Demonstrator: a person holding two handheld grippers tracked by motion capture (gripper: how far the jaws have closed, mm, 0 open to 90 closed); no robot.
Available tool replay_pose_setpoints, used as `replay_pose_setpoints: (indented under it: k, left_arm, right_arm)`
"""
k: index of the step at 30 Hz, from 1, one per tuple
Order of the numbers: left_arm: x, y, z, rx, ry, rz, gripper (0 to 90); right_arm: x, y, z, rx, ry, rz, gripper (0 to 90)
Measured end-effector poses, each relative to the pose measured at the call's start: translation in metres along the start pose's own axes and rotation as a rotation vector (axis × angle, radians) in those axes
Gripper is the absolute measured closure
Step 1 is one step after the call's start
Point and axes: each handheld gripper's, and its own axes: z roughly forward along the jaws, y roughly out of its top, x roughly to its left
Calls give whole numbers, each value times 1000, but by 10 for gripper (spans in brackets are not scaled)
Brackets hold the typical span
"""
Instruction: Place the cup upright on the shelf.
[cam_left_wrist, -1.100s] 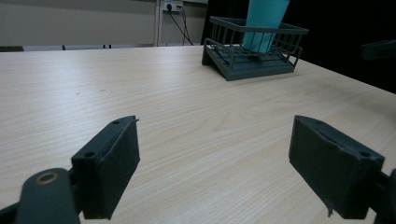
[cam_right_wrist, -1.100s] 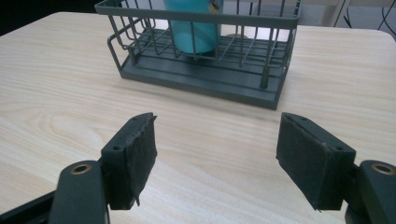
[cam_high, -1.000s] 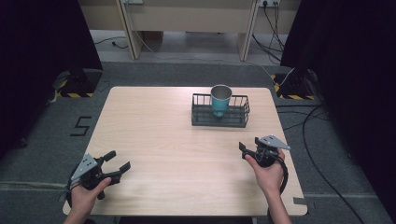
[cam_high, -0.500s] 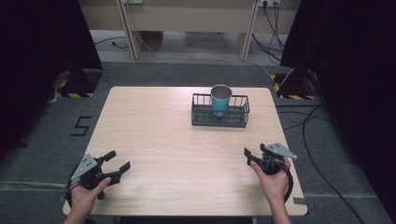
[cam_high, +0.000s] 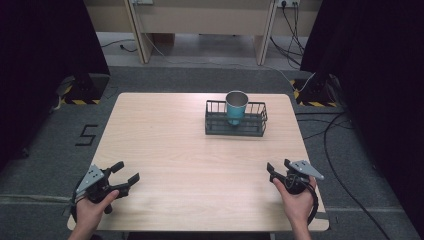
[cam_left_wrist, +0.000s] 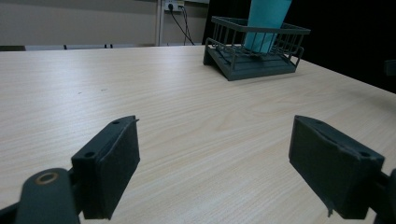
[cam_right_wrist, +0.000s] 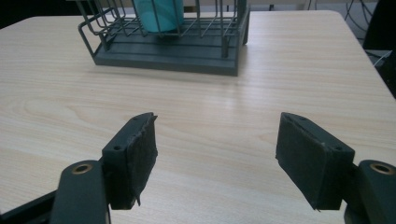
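The right hand-held gripper (cam_high: 278, 172) has drawn back; basket (cam_high: 235, 119) bars hide the cup's (cam_high: 236, 107) base.

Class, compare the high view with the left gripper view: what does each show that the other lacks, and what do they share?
High view: the person's left hand and right hand, the right gripper, and a "5" mark on the floor. Left gripper view: the left gripper seen close up, its jaws wide apart over bare wood. Shared: the wooden table, the grey wire basket and the teal cup standing in it.
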Motion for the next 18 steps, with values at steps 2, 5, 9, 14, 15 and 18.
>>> replay_pose_setpoints:
  k: [2, 5, 9, 14, 15, 18]
  left_arm:
    - [0, 0, 0, 2, 0, 2, 156]
    - [0, 0, 0, -2, -3, -1, 156]
    - [0, 0, 0, -2, -6, 1, 154]
    - [-1, 0, 1, -2, -8, 1, 154]
    - [-1, 0, 1, -2, -8, 1, 154]
    - [0, 1, 0, -4, -7, 2, 154]
  right_arm:
    - [-1, -2, -1, -14, -6, -3, 298]
    - [-4, -4, -3, -42, -17, 5, 298]
    - [-7, -6, -4, -65, -30, 11, 298]
    - [-8, -8, -5, -68, -33, 16, 297]
    - [-7, -8, -5, -67, -32, 19, 297]
    - [-6, -7, -5, -74, -30, 15, 293]
